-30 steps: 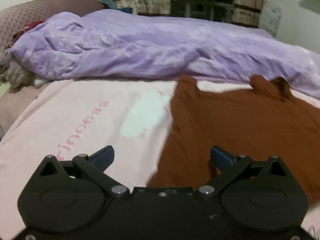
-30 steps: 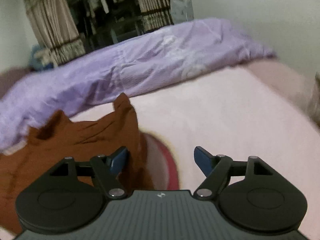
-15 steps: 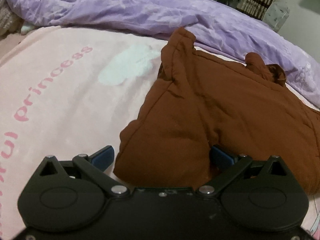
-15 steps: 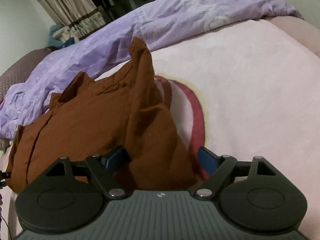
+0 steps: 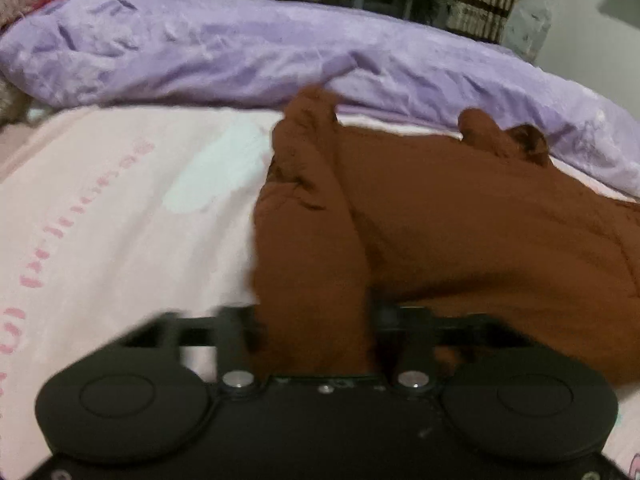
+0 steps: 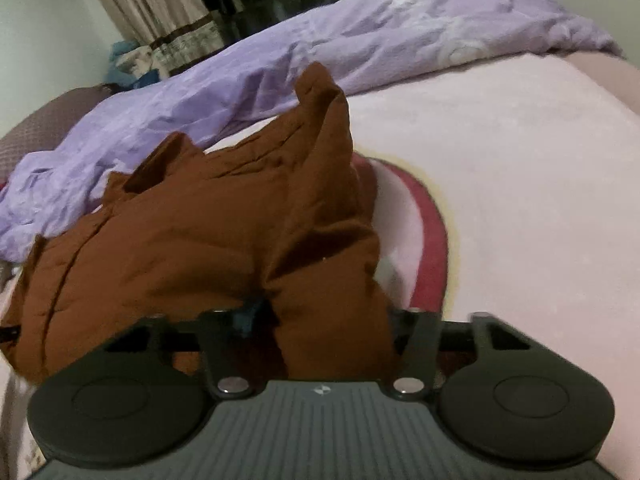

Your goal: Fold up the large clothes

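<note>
Here brown garment [image 5: 460, 216] bunches between each hand-held gripper's closed jaws.

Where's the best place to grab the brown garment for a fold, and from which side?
Grip the brown garment at its two near corners, coming in low from the near edge; both bunch into thick pinchable folds there, which the left claw and right claw clamp.

Pink bed blanket [image 5: 100, 220] carries brown garment [image 5: 460, 208] and, seemingly, purple duvet [image 5: 240, 52].
</note>
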`<move>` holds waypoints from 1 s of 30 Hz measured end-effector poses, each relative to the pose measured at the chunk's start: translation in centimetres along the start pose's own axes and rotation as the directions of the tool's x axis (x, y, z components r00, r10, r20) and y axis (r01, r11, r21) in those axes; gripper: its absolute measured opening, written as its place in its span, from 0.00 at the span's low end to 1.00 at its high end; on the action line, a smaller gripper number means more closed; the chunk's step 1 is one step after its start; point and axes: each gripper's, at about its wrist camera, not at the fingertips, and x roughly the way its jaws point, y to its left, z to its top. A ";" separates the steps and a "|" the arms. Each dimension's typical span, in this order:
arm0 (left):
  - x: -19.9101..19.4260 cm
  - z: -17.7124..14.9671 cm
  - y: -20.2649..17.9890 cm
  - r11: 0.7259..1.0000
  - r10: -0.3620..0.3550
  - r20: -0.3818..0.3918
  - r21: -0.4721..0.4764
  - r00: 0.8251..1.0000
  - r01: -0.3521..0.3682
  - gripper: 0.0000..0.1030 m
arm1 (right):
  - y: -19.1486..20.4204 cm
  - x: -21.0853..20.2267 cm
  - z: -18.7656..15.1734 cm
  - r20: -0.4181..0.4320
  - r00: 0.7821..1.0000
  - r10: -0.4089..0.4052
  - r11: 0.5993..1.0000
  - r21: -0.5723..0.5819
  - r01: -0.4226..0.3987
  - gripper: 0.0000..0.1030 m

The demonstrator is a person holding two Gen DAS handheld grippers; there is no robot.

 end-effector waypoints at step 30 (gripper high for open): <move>-19.6 -8.0 0.7 0.993 0.093 0.216 0.055 0.972 -0.108 0.92 | 7.7 -18.5 -6.1 0.322 0.902 -0.288 0.940 -0.087 0.331 0.71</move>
